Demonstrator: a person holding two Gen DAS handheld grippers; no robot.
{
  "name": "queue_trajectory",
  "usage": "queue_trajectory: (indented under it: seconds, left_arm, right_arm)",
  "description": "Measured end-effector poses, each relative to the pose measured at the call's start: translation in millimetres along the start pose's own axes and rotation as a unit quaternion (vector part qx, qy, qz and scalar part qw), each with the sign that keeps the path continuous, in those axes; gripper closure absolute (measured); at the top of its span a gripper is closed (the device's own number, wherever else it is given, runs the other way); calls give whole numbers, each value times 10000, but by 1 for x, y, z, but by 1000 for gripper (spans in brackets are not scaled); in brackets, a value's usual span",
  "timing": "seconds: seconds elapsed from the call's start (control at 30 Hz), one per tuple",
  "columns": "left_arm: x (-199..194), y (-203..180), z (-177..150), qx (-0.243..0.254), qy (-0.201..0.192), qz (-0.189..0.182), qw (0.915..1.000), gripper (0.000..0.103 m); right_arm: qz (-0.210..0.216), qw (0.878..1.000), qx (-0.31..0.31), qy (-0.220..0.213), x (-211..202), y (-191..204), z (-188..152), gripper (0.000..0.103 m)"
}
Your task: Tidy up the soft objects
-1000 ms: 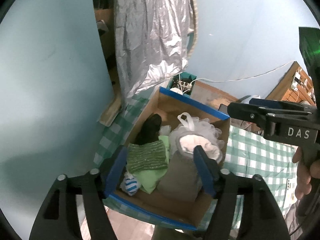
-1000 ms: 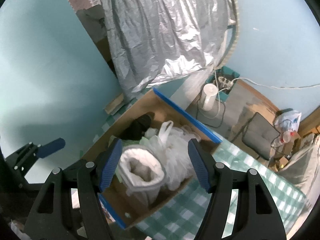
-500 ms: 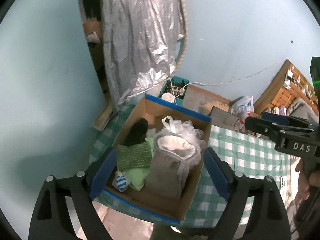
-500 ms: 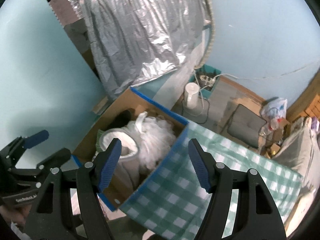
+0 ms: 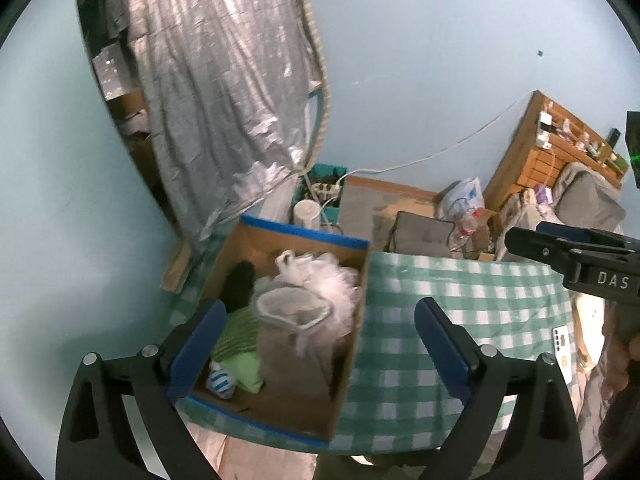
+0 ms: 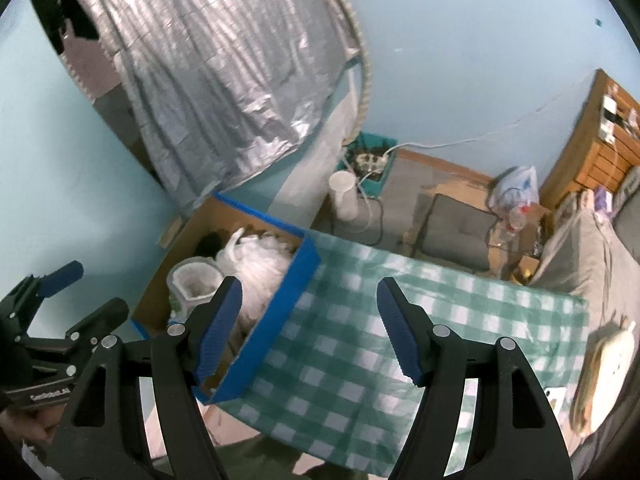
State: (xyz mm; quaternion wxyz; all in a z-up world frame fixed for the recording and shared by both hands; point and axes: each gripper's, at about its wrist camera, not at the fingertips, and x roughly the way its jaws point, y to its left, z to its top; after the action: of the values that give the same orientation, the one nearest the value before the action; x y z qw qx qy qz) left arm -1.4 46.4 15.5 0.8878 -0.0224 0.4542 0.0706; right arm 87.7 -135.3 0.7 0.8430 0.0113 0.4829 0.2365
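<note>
A cardboard box [image 5: 304,236] with blue-taped rims stands at the left end of the checked tablecloth [image 5: 440,320]. Inside it are a grey fleece-lined pouch [image 5: 292,344], a white mesh pouf [image 5: 336,276], a green knitted cloth [image 5: 236,336], a striped sock ball [image 5: 220,380] and a black item [image 5: 240,284]. My left gripper [image 5: 320,306] hovers well above the box, its jaws opening wide with nothing between them. My right gripper [image 6: 310,284] hangs open and empty over the box's right wall [image 6: 296,280] and the cloth. A cream soft thing [image 6: 608,364] lies at the table's right edge.
A silver curtain [image 5: 224,92] hangs behind the box. On the floor beyond the table are a white cylinder [image 6: 344,196], a teal bin with a power strip [image 6: 372,156], a grey cushion [image 6: 456,232] and a plastic bag [image 6: 516,188]. A wooden shelf [image 5: 532,156] stands at the right.
Both grippers have risen and drawn back to the right, away from the box. The left jaws have spread much wider. The grey pouch stays in the box.
</note>
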Motion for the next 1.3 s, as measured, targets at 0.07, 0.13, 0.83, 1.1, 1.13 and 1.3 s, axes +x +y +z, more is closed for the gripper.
queue_trajectory:
  seconds: [0.07, 0.13, 0.83, 1.1, 1.13, 1.3]
  left_arm:
    - [-3, -8, 2, 76, -66, -107, 9999, 4]
    - [-5, -15, 4, 165, -159, -177, 9996, 4]
    - [2, -46, 9, 330, 44, -186, 9993, 4]
    - [4, -50, 9, 288, 100, -189, 9994, 4]
    - [4, -49, 9, 288, 97, -197, 9993, 4]
    - [5, -51, 10, 277, 122, -188, 9994, 4]
  right_arm:
    - [-110, 9999, 65, -101, -8, -6, -2, 33]
    - [-199, 9996, 111, -191, -15, -12, -4, 33]
    - [-298, 9980, 528, -169, -31, -47, -17, 33]
    - [-262, 9984, 472, -166, -30, -45, -16, 33]
    - [-260, 9985, 460, -166, -30, -44, -16, 33]
    - [-259, 9986, 442, -154, -30, -45, -15, 33]
